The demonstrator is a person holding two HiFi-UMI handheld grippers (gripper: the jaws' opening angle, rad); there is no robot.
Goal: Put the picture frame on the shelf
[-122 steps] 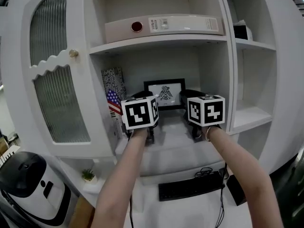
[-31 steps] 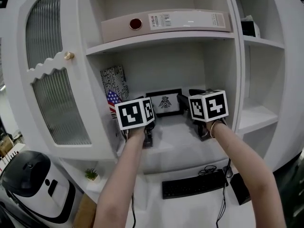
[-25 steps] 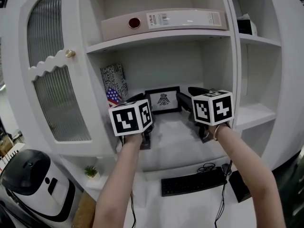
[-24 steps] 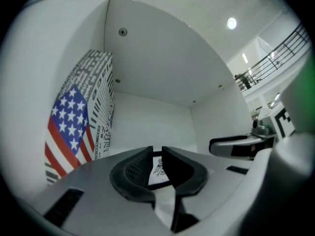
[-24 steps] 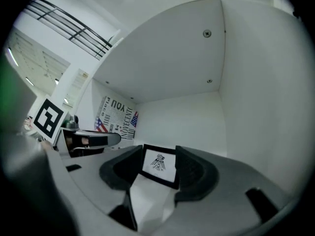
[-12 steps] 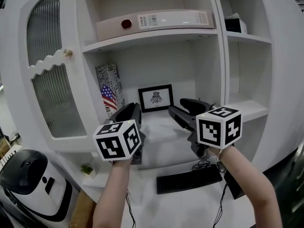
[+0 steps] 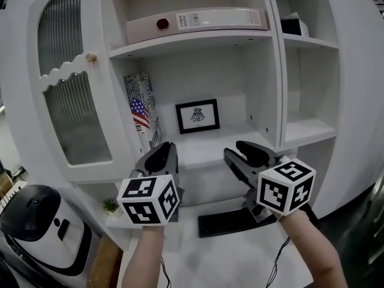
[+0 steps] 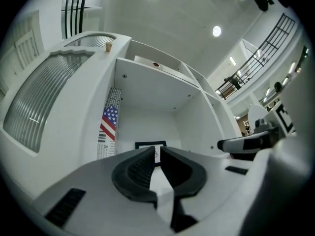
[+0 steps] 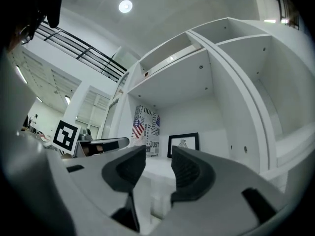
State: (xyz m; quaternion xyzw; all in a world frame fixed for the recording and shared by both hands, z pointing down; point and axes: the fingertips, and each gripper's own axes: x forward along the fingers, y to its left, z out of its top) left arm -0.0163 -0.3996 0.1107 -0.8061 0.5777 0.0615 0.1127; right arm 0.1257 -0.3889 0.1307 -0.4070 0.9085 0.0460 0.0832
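One picture frame (image 7: pixel 197 116), one binder (image 7: pixel 198 21); left gripper (image 7: pixel 163 152), right gripper (image 7: pixel 239 150).

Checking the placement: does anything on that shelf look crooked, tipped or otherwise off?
Nothing stands out. The picture frame stands upright and level at the back of the shelf, apart from the flag-print box beside it.

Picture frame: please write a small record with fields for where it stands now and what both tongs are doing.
picture frame: stands at the back of the middle shelf, touched by neither tongs
beside it: flag-printed box, to its left, apart from it
left tongs: empty, narrow gap, jaws have just been closing
right tongs: empty, jaws apart, have just been closing
task: frame looks placed
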